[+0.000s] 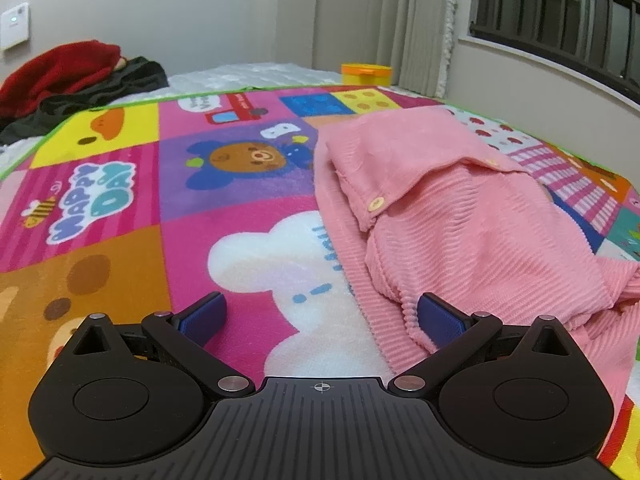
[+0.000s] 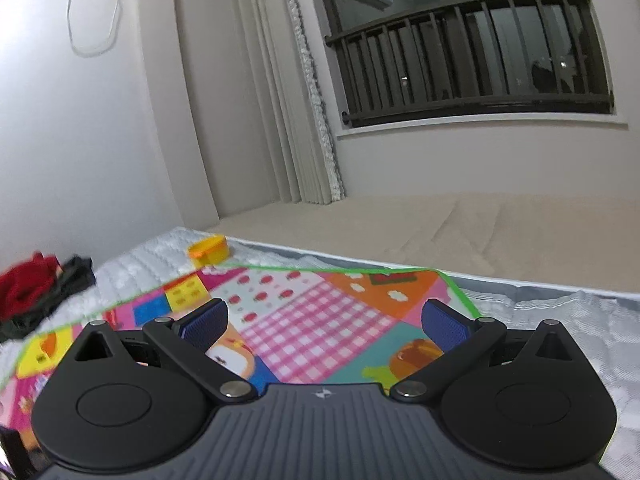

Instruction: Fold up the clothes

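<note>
A pink ribbed knit cardigan (image 1: 460, 216) with pale buttons lies partly folded on the right half of a colourful cartoon play mat (image 1: 160, 200). My left gripper (image 1: 322, 318) is open just above the mat, and its right finger pad (image 1: 440, 322) sits at the cardigan's near hem. Nothing is held between the blue pads. My right gripper (image 2: 324, 322) is open too, hovering over the mat's far right corner (image 2: 320, 320). The cardigan does not appear in the right wrist view.
A heap of red and dark clothes (image 1: 68, 80) lies on the white mattress at the far left, also visible as clothes (image 2: 36, 296). An orange-lidded yellow tub (image 1: 366, 74) stands beyond the mat, near the curtain (image 1: 416, 20). A barred window (image 2: 468, 56) is on the right wall.
</note>
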{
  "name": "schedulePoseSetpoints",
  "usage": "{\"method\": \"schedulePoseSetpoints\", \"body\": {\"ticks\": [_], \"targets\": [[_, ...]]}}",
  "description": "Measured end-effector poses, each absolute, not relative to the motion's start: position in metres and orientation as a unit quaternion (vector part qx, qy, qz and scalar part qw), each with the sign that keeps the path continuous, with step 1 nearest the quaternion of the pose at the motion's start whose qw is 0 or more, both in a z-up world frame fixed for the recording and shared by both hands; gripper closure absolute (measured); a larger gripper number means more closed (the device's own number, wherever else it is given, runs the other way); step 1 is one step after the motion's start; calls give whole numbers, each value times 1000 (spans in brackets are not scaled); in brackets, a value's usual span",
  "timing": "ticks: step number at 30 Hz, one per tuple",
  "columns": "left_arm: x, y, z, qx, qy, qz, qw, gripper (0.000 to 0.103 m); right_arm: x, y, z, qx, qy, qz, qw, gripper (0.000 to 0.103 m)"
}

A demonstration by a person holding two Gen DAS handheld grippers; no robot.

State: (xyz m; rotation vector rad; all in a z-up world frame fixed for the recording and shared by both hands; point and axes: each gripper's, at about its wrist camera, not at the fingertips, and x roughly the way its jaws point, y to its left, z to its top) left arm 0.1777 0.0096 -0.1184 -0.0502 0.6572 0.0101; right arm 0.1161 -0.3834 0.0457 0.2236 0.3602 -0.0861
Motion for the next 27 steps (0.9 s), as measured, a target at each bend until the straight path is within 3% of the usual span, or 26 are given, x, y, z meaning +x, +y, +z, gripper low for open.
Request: {"method": "schedulePoseSetpoints", "body": {"ticks": [13,27], "targets": [[180,9,-120,-19,329,6,944,0,129,-371,-20,150,250,-22,956,0],[183,8,-122,-19,327,5,945,0,190,-324,-71,55,278,27,959,0]]}}
